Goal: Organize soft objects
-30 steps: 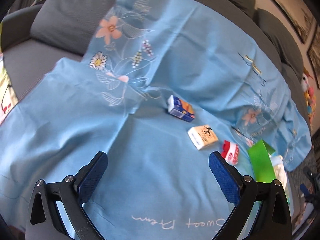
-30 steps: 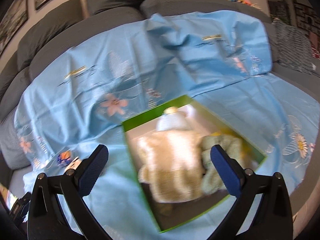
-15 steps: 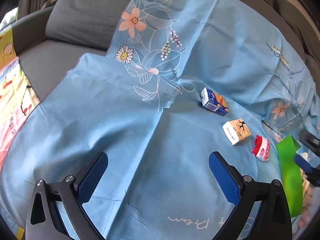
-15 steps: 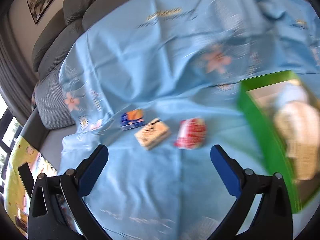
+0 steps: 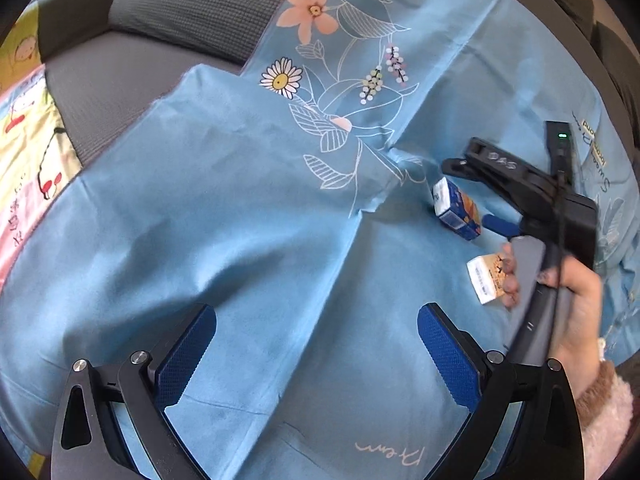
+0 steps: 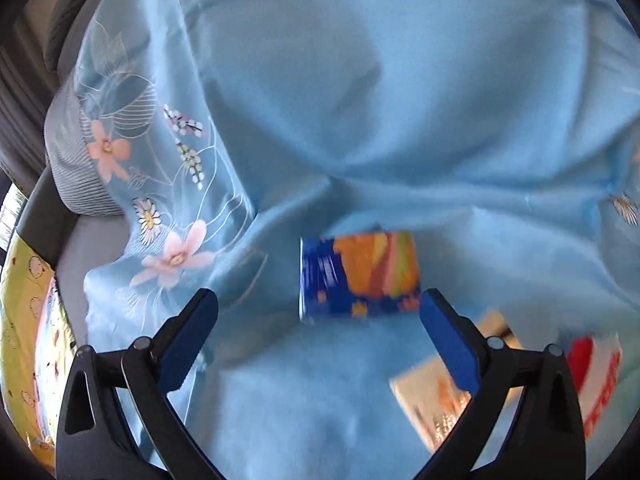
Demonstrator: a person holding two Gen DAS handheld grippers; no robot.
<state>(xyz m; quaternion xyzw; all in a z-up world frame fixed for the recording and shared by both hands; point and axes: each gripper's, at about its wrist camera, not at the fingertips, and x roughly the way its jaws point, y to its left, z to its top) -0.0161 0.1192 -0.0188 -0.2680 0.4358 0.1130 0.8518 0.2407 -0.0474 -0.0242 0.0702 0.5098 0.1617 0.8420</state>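
Observation:
A blue and orange tissue pack (image 6: 360, 274) lies on the light blue floral cloth (image 6: 380, 100), just ahead of my open right gripper (image 6: 318, 320) and nearer its right finger. A cream pack (image 6: 434, 404) and a red and white pack (image 6: 598, 384) lie to its right, blurred. In the left wrist view the blue pack (image 5: 456, 208) and cream pack (image 5: 488, 278) lie at the right, with the right gripper's black body (image 5: 532, 188) and the hand over them. My left gripper (image 5: 316, 344) is open and empty above bare cloth (image 5: 240, 220).
The cloth covers a grey sofa with a back cushion (image 5: 200, 0) and a bare seat (image 5: 108, 92) at the left. A yellow cartoon-print fabric (image 5: 20, 148) lies at the far left. A striped grey cushion (image 6: 76, 168) sits under the cloth's left edge.
My right gripper has swung left from the green box of plush items and dropped close to the blue pack. My left gripper has shifted left; the right gripper and hand now show in its view.

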